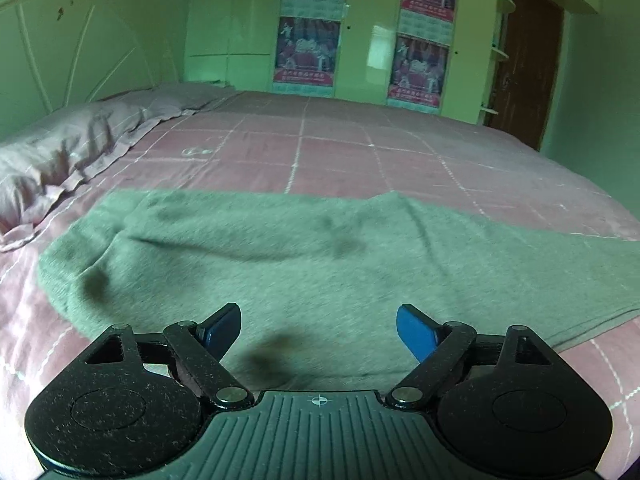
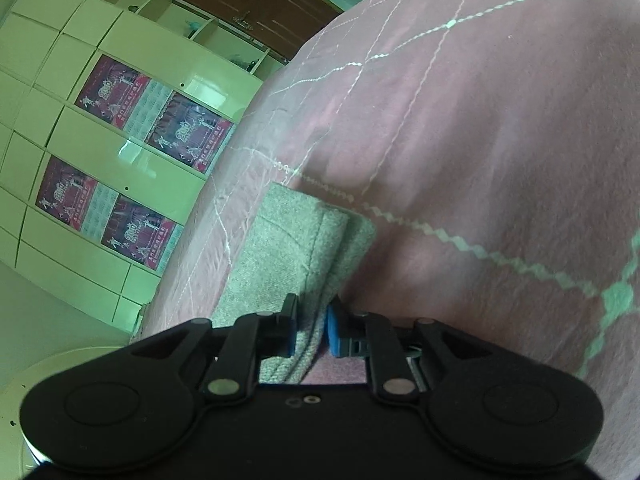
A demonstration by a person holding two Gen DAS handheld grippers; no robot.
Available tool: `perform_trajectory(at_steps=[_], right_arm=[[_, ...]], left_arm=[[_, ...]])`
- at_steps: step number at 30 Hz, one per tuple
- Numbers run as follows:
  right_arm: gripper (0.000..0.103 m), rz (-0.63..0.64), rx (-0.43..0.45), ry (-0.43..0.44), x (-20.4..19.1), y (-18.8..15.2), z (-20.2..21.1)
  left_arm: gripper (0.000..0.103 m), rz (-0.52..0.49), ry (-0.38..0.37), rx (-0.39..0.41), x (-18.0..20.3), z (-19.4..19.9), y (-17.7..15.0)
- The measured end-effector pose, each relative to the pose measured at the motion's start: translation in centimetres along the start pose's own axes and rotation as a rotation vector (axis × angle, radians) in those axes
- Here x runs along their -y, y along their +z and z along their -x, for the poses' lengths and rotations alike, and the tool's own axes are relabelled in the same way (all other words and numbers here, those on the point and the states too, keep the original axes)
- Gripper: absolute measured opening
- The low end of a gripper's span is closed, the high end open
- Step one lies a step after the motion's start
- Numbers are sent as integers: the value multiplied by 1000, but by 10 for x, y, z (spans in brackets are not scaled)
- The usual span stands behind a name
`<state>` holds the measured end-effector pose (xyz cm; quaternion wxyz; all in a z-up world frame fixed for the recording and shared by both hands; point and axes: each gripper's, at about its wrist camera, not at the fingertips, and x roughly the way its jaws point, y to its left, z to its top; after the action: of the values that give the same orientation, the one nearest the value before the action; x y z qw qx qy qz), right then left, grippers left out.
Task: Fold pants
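My left claw [image 1: 318,330] hangs wide open over the grey-green pants [image 1: 320,264], nothing between its blue pads [image 1: 414,334]. The pants lie spread flat across the near part of the pink checked bedspread [image 1: 340,148], their far edge running straight from side to side, one small ridge rising toward the right. Beyond that edge the bed is open cloth all the way to the cupboards [image 1: 240,28]; a pillow [image 1: 68,148] sits off to the left, a brown door [image 1: 528,64] at the far right.

My right claw [image 2: 312,330] is nearly closed, pinching a seamed edge of the pants [image 2: 296,240]. Here the cloth lies in a narrow, doubled strip ending in a squared corner, with bare bedspread [image 2: 480,140] to its right.

Posters [image 2: 156,124] on the cupboard doors show figures and what looks like "2010"; the smaller print is too blurred to read.
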<state>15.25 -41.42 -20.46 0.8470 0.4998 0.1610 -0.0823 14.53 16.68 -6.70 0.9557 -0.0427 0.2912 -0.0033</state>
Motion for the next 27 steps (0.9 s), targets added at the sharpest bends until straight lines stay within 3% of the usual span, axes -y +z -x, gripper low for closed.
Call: perform_trajectory(at_steps=[6,15,23,27], right_arm=[[10,-3,-13,1,-2,0,1],[10,-16,-29,34,4,1,4],[11,-22,-24,48,8,0,6],[12,-1,-36,51,9,0,7]], left_arm=[[85,33,-43,24,54,-5,21],[85,-37,-139,-1,141,-17,25],[85,50,-184,-79,232,-50,11],[85,-70,-227,-81,296,-54,2]])
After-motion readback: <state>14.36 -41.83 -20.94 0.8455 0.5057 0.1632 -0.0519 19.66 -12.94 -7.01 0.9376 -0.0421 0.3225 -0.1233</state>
